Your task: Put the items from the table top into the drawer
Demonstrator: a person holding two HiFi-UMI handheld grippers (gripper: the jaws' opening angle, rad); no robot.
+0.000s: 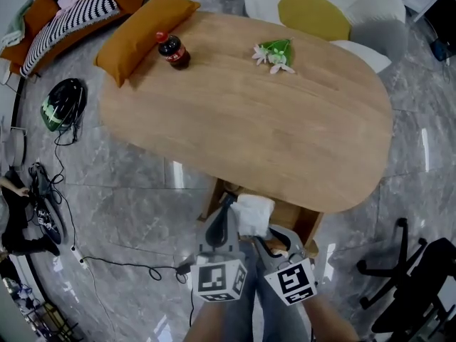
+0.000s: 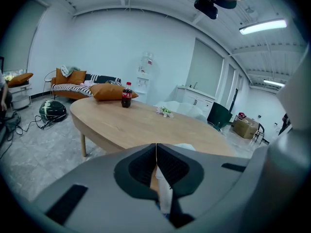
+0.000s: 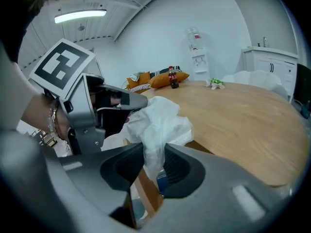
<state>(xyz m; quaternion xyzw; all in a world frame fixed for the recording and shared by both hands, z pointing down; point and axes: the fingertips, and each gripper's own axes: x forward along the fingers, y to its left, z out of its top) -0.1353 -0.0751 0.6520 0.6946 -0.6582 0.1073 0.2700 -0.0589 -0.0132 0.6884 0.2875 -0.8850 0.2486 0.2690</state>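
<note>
Head view looks down on a wooden table [image 1: 271,134] with a drawer [image 1: 304,224] pulled out under its near edge. On the far left of the top stands a cola bottle [image 1: 173,50], beside an orange pillow [image 1: 142,34]. To its right lies a small bunch of flowers [image 1: 274,54]. Both still wait to be put away.

Over the drawer, the left gripper [image 1: 227,204] has its jaws pressed together, and a thin edge of a white bag [image 1: 254,212] seems to be pinched between them. The right gripper [image 1: 265,235] clamps a thicker fold of the same bag, which bulges out past its jaws. The bag hangs just above the drawer opening, not yet inside.

The step in hand appears to be lowering the bag into the drawer. It would go best if both grippers sink together, keeping the bag clear of the drawer's front wall and the table edge. The loose film can snag or spring back up. It should rest on the drawer floor before either grip is let go, and be tucked low so the drawer can close later.
</note>
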